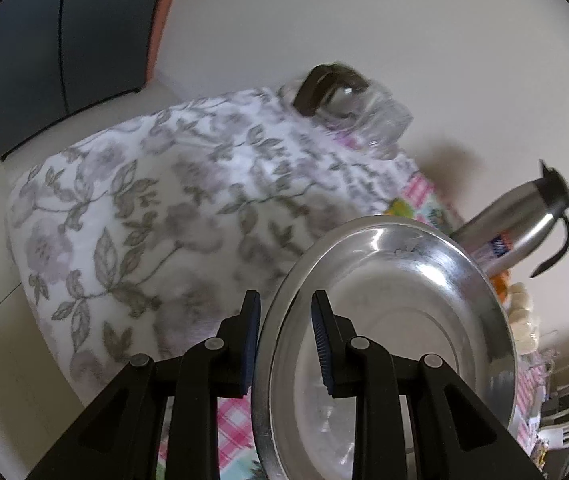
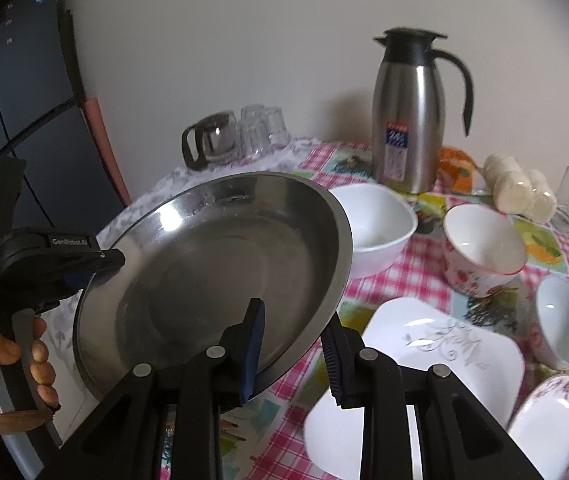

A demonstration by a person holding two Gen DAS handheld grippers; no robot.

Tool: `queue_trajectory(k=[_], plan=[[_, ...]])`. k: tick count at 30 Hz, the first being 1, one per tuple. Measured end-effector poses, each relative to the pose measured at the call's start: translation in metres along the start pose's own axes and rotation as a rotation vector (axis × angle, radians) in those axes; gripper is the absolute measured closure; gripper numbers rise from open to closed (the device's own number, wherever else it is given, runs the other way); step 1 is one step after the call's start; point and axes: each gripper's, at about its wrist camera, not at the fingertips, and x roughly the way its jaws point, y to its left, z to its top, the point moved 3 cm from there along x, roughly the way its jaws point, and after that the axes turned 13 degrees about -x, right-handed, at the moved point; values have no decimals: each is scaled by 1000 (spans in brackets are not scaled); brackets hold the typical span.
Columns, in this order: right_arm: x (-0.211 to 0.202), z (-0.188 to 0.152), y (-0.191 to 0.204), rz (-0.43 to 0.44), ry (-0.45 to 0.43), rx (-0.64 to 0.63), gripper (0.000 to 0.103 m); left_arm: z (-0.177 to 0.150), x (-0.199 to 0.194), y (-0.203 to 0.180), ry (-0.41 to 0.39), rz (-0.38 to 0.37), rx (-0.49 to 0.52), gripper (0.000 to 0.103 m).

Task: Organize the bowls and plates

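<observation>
A round steel plate (image 2: 212, 272) is held tilted above the table. My left gripper (image 1: 286, 338) straddles its rim (image 1: 280, 300) with a gap at the pads; in the right wrist view that gripper (image 2: 100, 266) meets the plate's left edge. My right gripper (image 2: 294, 350) straddles the plate's near right rim, its jaws apart. On the checked cloth lie a square white plate (image 2: 416, 360), a plain white bowl (image 2: 372, 228), a red-flowered bowl (image 2: 480, 248), a white bowl (image 2: 560, 320) on its side and a floral plate (image 2: 552, 424).
A steel thermos jug (image 2: 412, 112) stands at the back. A glass coffee pot (image 2: 208, 140) and upturned glasses (image 2: 262, 128) stand at the back left on a floral cloth (image 1: 144, 220). White rolls (image 2: 520, 188) lie right. A dark cabinet (image 2: 16, 92) is left.
</observation>
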Motion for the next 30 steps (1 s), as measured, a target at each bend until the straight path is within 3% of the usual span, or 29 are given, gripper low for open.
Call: queue_trajectory(k=[13,30], plan=[[-66,9,-43,-65,-111,26,73,-27,-46,-56,-36,-155,74,76],[-141,-21,-111,-163,-174,88,73,-99,-77,-131,-34,-244,227,76]])
